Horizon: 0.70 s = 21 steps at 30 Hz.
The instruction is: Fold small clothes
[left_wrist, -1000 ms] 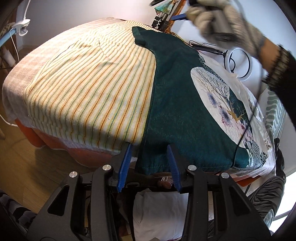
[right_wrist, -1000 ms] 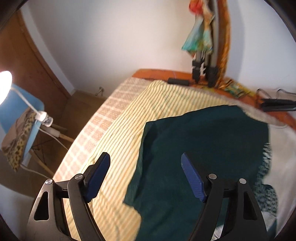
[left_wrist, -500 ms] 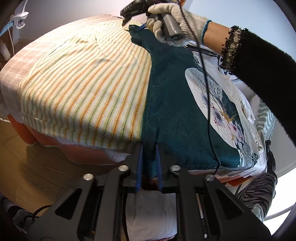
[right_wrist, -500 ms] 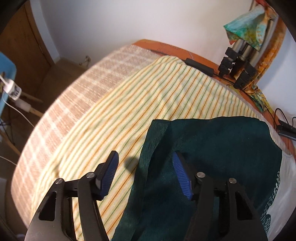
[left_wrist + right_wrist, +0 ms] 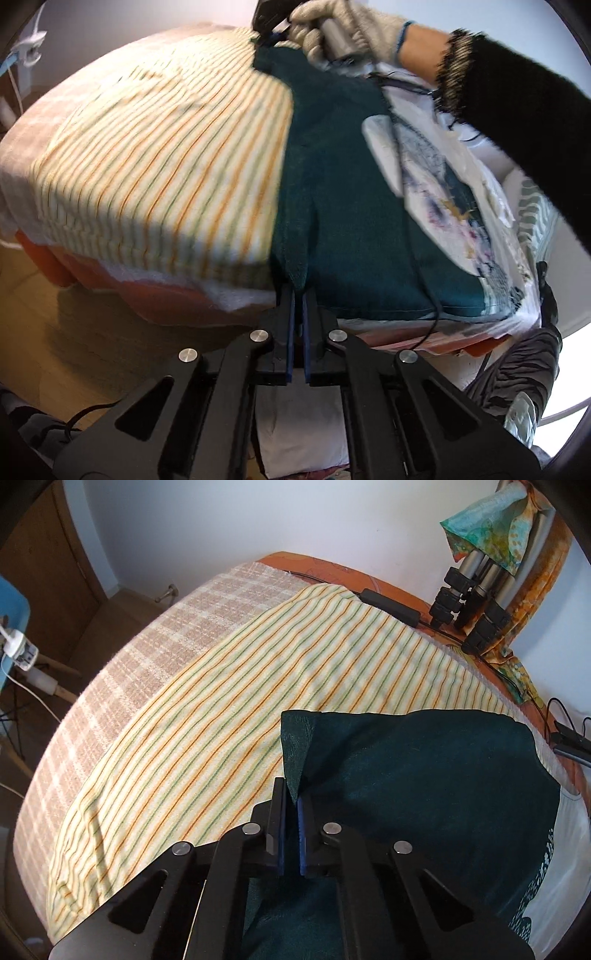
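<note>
A dark green garment (image 5: 343,206) with a round white print (image 5: 436,192) lies spread on a striped sheet (image 5: 177,155) on a bed. My left gripper (image 5: 298,291) is shut on the garment's near left corner at the bed's front edge. My right gripper (image 5: 291,801) is shut on the far left corner of the garment (image 5: 424,782), whose edge is lifted and curled over. In the left wrist view the right gripper (image 5: 271,31) shows at the far corner, held by a gloved hand (image 5: 343,26).
A checked blanket (image 5: 122,672) lies under the striped sheet (image 5: 221,716). Tripod legs (image 5: 465,602) and a colourful cloth (image 5: 487,517) stand at the wall beyond the bed. A black cable (image 5: 410,221) crosses the garment. Wooden floor (image 5: 33,332) lies left.
Both grippers have gone from open to shut on the garment's left corners. The right gripper came down onto the far corner; the left closed on the near corner and the edge lifted.
</note>
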Tool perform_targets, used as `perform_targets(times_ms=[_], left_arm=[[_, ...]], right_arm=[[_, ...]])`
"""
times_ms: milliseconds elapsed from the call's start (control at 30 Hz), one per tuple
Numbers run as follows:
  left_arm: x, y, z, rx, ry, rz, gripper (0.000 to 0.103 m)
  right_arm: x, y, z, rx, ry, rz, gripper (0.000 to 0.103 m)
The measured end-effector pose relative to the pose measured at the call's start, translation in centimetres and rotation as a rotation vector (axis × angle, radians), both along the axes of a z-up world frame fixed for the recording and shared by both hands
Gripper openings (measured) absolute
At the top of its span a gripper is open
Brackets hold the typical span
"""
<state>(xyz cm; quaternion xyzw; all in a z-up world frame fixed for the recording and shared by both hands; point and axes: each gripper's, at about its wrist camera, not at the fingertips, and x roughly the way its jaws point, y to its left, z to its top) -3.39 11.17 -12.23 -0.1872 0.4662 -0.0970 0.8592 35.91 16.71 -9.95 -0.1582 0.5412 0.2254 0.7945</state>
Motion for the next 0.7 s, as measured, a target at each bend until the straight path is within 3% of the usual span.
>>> perform_targets(times_ms=[333, 700], left_arm=[[-0.6, -2.6, 4.1, 0.006, -0.134, -0.082, 0.0], [-0.2, -9.2, 6.3, 0.064, -0.205, -0.248, 0.0]], right_arm=[[1.1, -6.0, 4.2, 0.171, -0.045, -0.07, 0.002], [1.3, -18.7, 8.2, 0.305, -0.133, -0.202, 0.002]])
